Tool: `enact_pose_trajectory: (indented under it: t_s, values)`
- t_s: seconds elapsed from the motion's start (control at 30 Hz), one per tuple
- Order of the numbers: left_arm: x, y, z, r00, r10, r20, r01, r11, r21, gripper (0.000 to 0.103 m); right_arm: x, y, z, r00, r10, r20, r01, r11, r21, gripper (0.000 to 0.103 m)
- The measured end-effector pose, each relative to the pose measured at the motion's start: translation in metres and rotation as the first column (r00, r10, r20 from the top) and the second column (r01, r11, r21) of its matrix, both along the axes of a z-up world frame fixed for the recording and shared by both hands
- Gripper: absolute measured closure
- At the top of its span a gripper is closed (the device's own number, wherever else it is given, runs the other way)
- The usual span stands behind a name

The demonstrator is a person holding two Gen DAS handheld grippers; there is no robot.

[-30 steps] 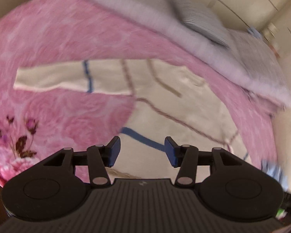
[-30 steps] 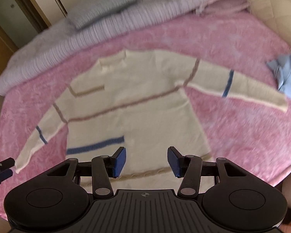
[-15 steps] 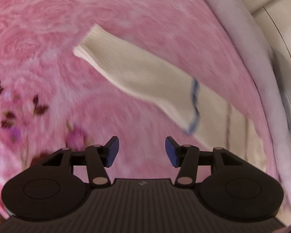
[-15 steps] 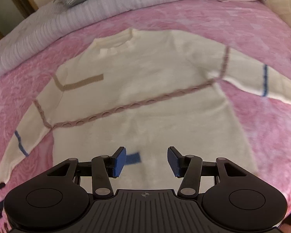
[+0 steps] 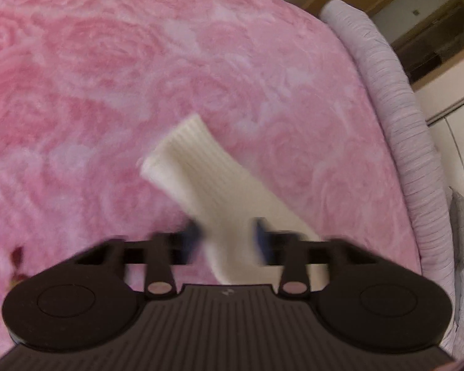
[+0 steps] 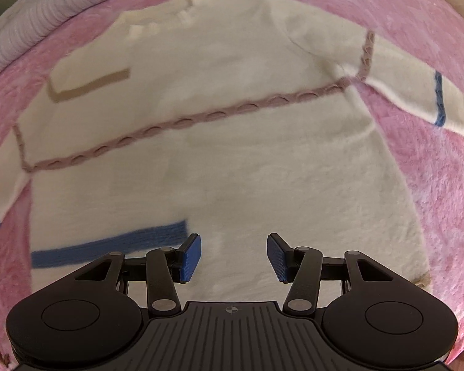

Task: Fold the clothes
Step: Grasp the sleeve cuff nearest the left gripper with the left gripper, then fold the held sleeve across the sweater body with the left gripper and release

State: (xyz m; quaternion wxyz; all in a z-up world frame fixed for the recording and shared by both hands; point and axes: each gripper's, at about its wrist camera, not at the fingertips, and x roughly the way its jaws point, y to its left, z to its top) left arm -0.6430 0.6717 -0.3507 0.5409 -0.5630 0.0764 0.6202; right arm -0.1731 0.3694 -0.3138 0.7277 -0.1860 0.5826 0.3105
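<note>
A cream sweater [image 6: 232,154] with brown and blue stripes lies flat on a pink blanket [image 5: 108,77], both sleeves spread out. In the left wrist view its ribbed sleeve cuff [image 5: 188,151] runs down between the fingers of my left gripper [image 5: 227,241]. That gripper's jaws are blurred by motion and closing on the sleeve. My right gripper [image 6: 233,255] hangs open just above the sweater's lower body, beside a short blue stripe [image 6: 108,244], with only flat knit below its pads.
A lilac ribbed duvet [image 5: 396,123] is bunched along the far side of the bed, seen too in the right wrist view as the duvet [image 6: 31,37]. Pale cabinets stand beyond it. The sweater's other sleeve [image 6: 417,92] stretches to the right over the blanket.
My left gripper dropped and rolled from over the sweater body onto the sleeve cuff, and its jaws began coming together. My right gripper sank closer to the sweater's lower body, still open.
</note>
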Motion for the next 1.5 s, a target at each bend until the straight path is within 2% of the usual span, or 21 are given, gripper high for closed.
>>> enact_pose_trajectory:
  t_s: [0.13,0.23,0.3,0.33,0.37,0.4,0.43,0.47,0.53,0.63,0.73,0.8,0.97,1.07,1.17,1.2,1.23,1.3,1.4,1.47,1.5]
  values:
    - [0.032,-0.007,0.039,0.997,-0.081,-0.007,0.081,0.984,0.161,0.099,0.016,0.000,0.001,1.000,0.018,0.025,-0.018,1.000,-0.001,0.052]
    - [0.090,-0.022,0.087,0.956,-0.292,0.032,0.269,0.913,0.308,0.099,0.031,0.000,0.004,0.999,0.021,0.045,-0.021,1.000,0.003,0.052]
    - [0.140,-0.043,0.114,0.872,-0.481,0.088,0.415,0.823,0.389,0.099,0.044,-0.002,0.006,0.999,0.008,0.045,-0.009,1.000,0.020,0.052]
    - [0.166,-0.055,0.122,0.813,-0.571,0.113,0.484,0.771,0.413,0.098,0.050,-0.004,0.007,0.999,0.002,0.044,-0.003,1.000,0.030,0.052]
    - [0.195,-0.069,0.125,0.733,-0.665,0.144,0.563,0.712,0.421,0.096,0.057,-0.006,0.009,0.999,-0.004,0.044,0.003,0.999,0.039,0.052]
    - [0.225,-0.084,0.124,0.650,-0.739,0.178,0.635,0.656,0.407,0.088,0.064,-0.007,0.010,0.999,-0.010,0.044,0.008,0.999,0.046,0.052]
    - [0.252,-0.099,0.117,0.579,-0.787,0.214,0.694,0.613,0.378,0.082,0.071,-0.009,0.011,0.999,-0.016,0.044,0.014,0.998,0.053,0.052]
    - [0.274,-0.116,0.108,0.529,-0.813,0.244,0.739,0.582,0.338,0.079,0.078,-0.011,0.013,0.999,-0.024,0.044,0.021,0.998,0.060,0.052]
    - [0.304,-0.145,0.087,0.486,-0.831,0.270,0.804,0.547,0.235,0.077,0.092,-0.015,0.015,0.998,-0.042,0.035,0.039,0.996,0.080,0.052]
    - [0.310,-0.173,0.060,0.498,-0.830,0.252,0.841,0.533,0.094,0.077,0.110,-0.022,0.015,0.998,-0.066,-0.009,0.066,0.990,0.126,0.052]
    - [0.289,-0.181,0.046,0.549,-0.815,0.184,0.829,0.559,0.001,0.077,0.118,-0.029,0.009,0.995,-0.072,-0.073,0.085,0.979,0.187,0.052]
    - [0.275,-0.180,0.043,0.574,-0.810,0.115,0.818,0.573,-0.048,0.077,0.121,-0.030,0.000,0.983,-0.082,-0.165,0.121,0.962,0.245,0.052]
    - [0.253,-0.168,0.047,0.607,-0.794,-0.044,0.790,0.608,-0.081,0.077,0.128,-0.023,-0.033,0.872,-0.136,-0.470,0.342,0.857,0.387,0.052]
    - [0.251,-0.155,0.045,0.637,-0.769,-0.061,0.765,0.640,-0.071,0.077,0.131,-0.005,-0.051,0.816,-0.149,-0.559,0.418,0.820,0.391,0.052]
    - [0.254,-0.144,0.041,0.661,-0.747,-0.065,0.745,0.664,-0.066,0.077,0.133,0.013,-0.069,0.804,-0.177,-0.568,0.439,0.821,0.365,0.052]
    - [0.257,-0.142,0.040,0.665,-0.744,-0.064,0.741,0.669,-0.066,0.077,0.134,0.017,-0.070,0.809,-0.177,-0.561,0.440,0.815,0.377,0.055]
    - [0.260,-0.140,0.038,0.666,-0.743,-0.067,0.740,0.670,-0.066,0.077,0.136,0.022,-0.070,0.821,-0.174,-0.544,0.431,0.813,0.390,0.089]
    - [0.266,-0.138,0.037,0.651,-0.755,-0.083,0.752,0.656,-0.064,0.077,0.140,0.031,-0.058,0.863,-0.135,-0.486,0.376,0.815,0.441,0.094]
    - [0.277,-0.137,0.040,0.609,-0.785,-0.109,0.786,0.617,-0.051,0.077,0.144,0.033,-0.009,0.954,-0.017,-0.298,0.212,0.741,0.637,0.094]
    - [0.287,-0.136,0.041,0.578,-0.807,-0.122,0.809,0.586,-0.041,0.077,0.153,0.024,0.021,0.986,-0.012,-0.168,0.128,0.699,0.703,0.094]
    - [0.292,-0.135,0.041,0.566,-0.814,-0.129,0.817,0.575,-0.040,0.077,0.159,0.017,0.025,0.989,-0.037,-0.142,0.127,0.704,0.699,0.094]
